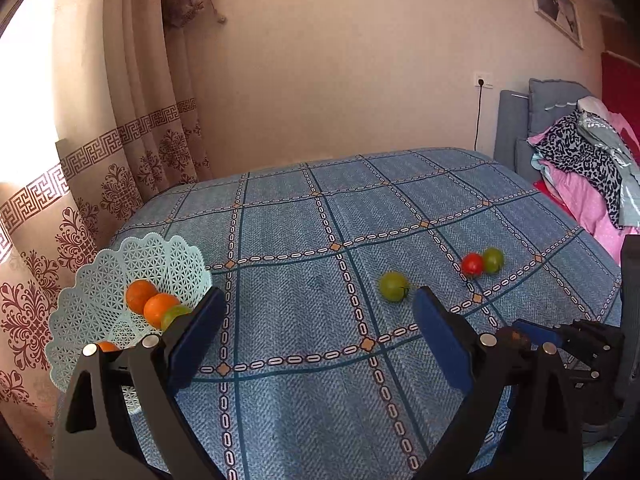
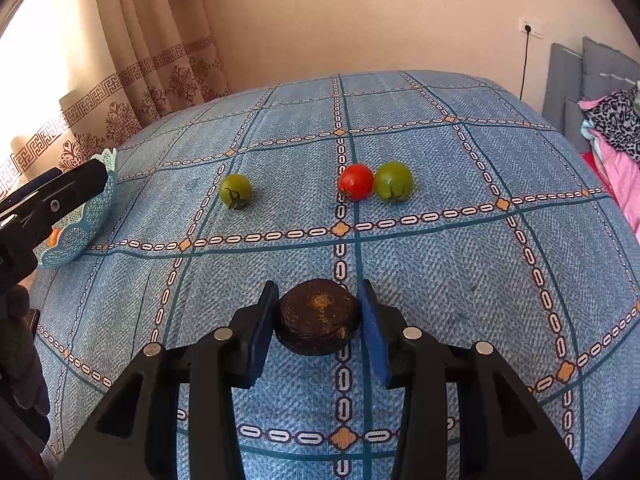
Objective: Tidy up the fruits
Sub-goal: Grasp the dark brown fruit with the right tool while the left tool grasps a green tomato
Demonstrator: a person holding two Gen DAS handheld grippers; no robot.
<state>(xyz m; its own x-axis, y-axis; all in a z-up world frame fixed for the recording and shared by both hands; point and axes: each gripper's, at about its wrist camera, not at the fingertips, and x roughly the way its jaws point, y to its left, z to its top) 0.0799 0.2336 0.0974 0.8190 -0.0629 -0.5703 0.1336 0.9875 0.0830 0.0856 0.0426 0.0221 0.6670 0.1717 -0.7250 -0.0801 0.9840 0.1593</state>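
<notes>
Fruits: three tomatoes loose on the tablecloth; basket contents partly hidden.
Right gripper: pads clamp a dark brown fruit, type unclear.
Left gripper: jaws spread, empty.

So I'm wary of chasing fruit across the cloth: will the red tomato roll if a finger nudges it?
Probably. The red tomato is round and glossy, so a push should roll it and a light pinch might slip. It touches a green tomato, which may get bumped along. The flat tablecloth offers little to stop it.
</notes>
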